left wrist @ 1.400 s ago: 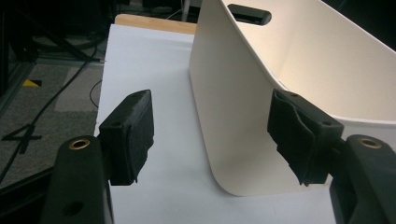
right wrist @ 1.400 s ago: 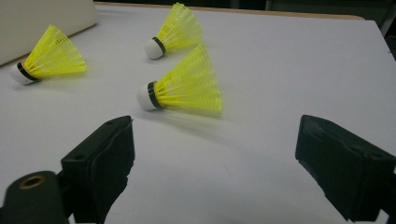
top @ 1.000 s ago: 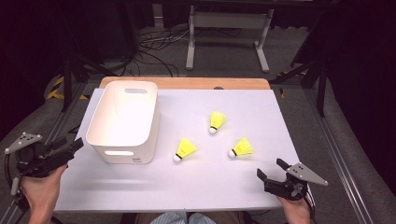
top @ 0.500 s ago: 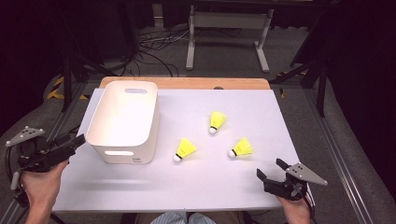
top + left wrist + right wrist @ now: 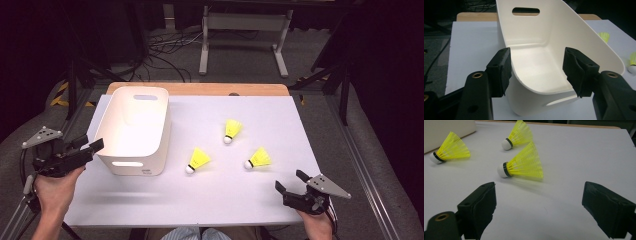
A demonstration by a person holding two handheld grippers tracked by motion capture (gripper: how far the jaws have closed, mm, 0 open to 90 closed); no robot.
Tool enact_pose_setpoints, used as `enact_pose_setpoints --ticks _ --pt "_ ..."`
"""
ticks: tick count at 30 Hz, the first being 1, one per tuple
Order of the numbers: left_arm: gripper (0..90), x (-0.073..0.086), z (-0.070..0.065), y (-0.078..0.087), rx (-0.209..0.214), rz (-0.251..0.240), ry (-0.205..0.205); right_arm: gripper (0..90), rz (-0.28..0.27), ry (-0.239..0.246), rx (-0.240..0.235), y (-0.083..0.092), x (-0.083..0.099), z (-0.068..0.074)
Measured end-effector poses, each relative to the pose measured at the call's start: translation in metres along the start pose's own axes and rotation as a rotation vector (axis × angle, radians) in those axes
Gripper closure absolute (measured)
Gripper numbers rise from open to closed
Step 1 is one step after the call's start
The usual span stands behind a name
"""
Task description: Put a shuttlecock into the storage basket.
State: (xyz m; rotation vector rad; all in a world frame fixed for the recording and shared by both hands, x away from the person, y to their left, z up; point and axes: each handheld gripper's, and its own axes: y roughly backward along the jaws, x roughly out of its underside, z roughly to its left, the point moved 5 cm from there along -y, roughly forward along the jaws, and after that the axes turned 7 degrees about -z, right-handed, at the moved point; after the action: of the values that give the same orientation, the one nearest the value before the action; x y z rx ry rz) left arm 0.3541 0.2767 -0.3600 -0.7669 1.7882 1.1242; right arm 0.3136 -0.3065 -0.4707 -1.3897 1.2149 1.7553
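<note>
A white plastic bin [image 5: 135, 127] with handle slots stands on the left of the white table top [image 5: 250, 200]. Three yellow shuttlecocks [image 5: 198, 160] [image 5: 231, 130] [image 5: 258, 158] lie on their sides to its right. My left gripper [image 5: 90, 148] is held off the bin's left near corner. In the left gripper view its jaws [image 5: 537, 72] frame the bin [image 5: 536, 50]; they have just been closing, and no pad presses on anything. My right gripper [image 5: 291, 182] rests open at the front right. The nearest shuttlecock [image 5: 524, 166] lies just ahead of its empty jaws [image 5: 539, 205].
A wooden strip [image 5: 200, 88] edges the table's far side. Beyond it are dark floor, cables and a metal stand [image 5: 245, 30]. The other two shuttlecocks [image 5: 451, 148] [image 5: 517, 133] and the bin's wall [image 5: 446, 130] lie farther off in the right gripper view.
My left gripper has risen a little and moved toward the bin, with its jaws narrower than before. The right gripper and the shuttlecocks have not moved.
</note>
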Motion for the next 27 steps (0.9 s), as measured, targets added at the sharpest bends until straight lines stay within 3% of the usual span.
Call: enact_pose_setpoints --ticks 9,27 --pt "43.2 -0.006 -0.022 -0.013 0.052 0.02 -0.036 12.8 -0.006 -0.011 0.004 0.001 0.0 -0.003" --pt "41.5 -0.01 -0.058 -0.036 0.124 0.042 -0.061 13.1 -0.001 0.008 -0.008 0.0 0.0 -0.001"
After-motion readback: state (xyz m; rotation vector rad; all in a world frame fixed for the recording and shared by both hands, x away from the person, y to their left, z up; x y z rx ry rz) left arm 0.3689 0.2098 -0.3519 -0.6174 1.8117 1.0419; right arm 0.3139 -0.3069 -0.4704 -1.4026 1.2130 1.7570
